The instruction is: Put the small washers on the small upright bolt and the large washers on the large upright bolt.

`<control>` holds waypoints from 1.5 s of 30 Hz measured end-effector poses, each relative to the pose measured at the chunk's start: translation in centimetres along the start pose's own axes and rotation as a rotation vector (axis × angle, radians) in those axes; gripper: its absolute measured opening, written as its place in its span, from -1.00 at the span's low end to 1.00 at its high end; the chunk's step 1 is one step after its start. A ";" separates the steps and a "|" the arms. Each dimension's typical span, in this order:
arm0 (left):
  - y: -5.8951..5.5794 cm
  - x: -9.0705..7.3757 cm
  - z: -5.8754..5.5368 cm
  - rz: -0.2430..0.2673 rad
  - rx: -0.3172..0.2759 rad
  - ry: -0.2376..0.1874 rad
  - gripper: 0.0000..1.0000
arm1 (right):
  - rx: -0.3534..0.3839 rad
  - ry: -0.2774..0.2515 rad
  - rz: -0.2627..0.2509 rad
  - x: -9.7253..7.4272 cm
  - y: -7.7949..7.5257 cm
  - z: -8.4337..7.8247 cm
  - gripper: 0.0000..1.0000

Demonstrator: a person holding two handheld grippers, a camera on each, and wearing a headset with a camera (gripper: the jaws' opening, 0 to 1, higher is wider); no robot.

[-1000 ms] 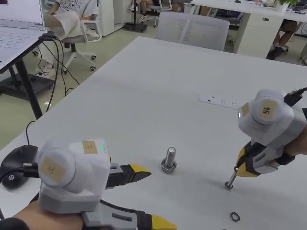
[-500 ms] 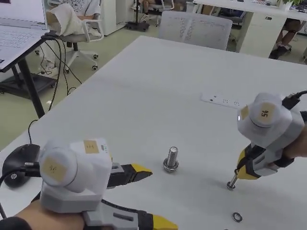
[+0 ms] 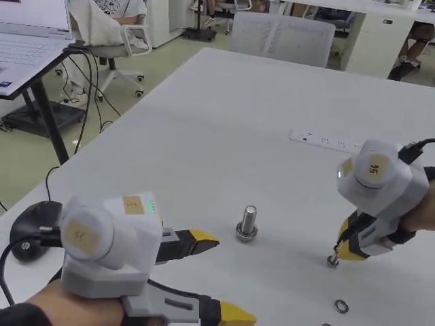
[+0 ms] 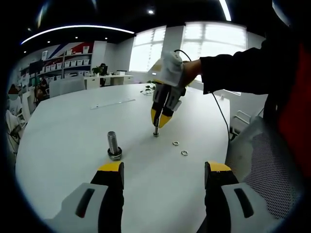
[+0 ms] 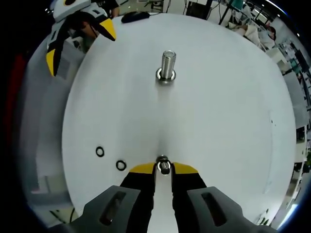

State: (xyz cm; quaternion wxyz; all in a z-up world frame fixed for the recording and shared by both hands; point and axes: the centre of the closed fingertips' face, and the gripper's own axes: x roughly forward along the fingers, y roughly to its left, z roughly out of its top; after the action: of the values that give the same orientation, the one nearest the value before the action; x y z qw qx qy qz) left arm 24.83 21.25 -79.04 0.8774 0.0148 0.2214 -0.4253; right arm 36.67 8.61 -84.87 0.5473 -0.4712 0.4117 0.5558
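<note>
Right tool (image 5: 164, 171): clenched, tips pinched on the top of the small bolt (image 5: 164, 166), which stood on the worktop (image 5: 218, 97) directly beneath them. I could not tell whether a washer also sat between the pads. Left tool (image 4: 165, 174): released, jaws wide, hovering low over the near worktop and carrying nothing. Large bolt (image 5: 167, 65): upright, well apart from the small one, with what looked like washers ringed at its foot. First loose washer (image 5: 99, 151) and second loose washer (image 5: 121, 165): flat on the worktop, near each other and near the small bolt. Handling note, by my judgement: the small bolt was slim and would tip readily, so the pinch wanted easing slowly, with the tool in line with the shank and the withdrawal straight up. The flat washers would need catching by the rim.
</note>
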 end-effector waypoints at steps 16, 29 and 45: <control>0.3 0.0 -0.2 0.004 -0.006 0.006 0.33 | -0.003 0.002 0.016 2.0 -0.1 -0.4 -0.74; 0.3 0.1 -0.2 -0.001 -0.008 0.007 0.33 | 0.003 -0.005 0.018 2.3 -0.3 -0.7 -0.73; 0.1 0.1 -0.3 -0.006 -0.004 0.012 0.33 | 0.041 -0.017 -0.001 1.5 -0.4 -1.5 -0.64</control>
State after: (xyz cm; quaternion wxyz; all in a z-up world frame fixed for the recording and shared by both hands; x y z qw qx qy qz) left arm 24.86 21.27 -79.37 0.8749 0.0150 0.2274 -0.4274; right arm 37.26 7.49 -86.60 0.5607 -0.4551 0.4181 0.5511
